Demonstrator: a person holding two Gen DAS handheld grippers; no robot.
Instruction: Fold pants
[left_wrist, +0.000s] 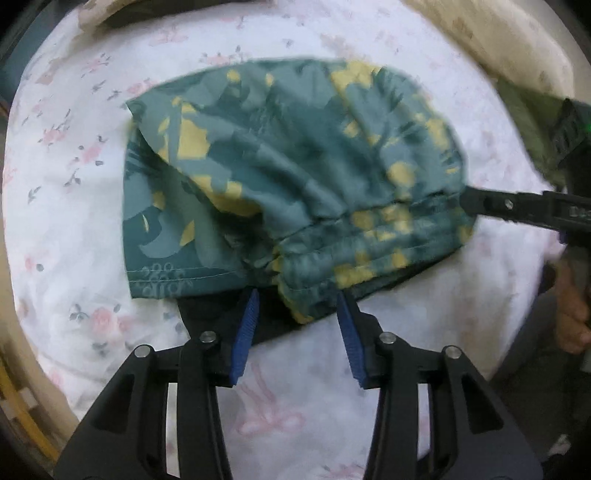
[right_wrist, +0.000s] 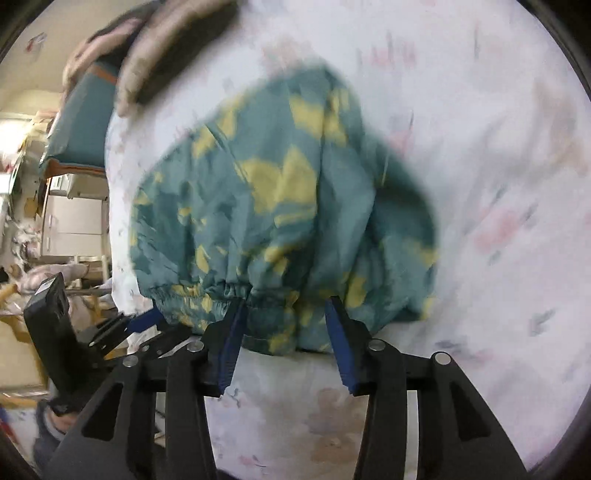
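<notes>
- A pair of teal pants (left_wrist: 280, 177) with yellow blotches lies folded over on a white bedsheet (left_wrist: 74, 221) printed with small pink flowers.
- No boxes, bins or baskets hold anything on the bed; in the right wrist view, blurred shelves and clutter (right_wrist: 70, 214) stand beyond the bed's left edge, their contents too blurred to tell.
- In the left wrist view, a stitched hem (left_wrist: 177, 277) lies at the lower left of the pants, and the gathered elastic waistband (left_wrist: 369, 243) runs along the near edge toward the right.
- The left claw (left_wrist: 297, 295) sits at the near edge of the pants, its blue-padded fingers spread apart with the waistband's corner between the tips, unpinched.
- At the right of that view, the right claw (left_wrist: 469, 201) reaches in from the side and touches the waistband's far end.
- In the right wrist view, the right claw's fingers stand apart, the ruffled waistband lying between the tips, while the left claw (right_wrist: 147, 319) meets the waistband at the left.
</notes>
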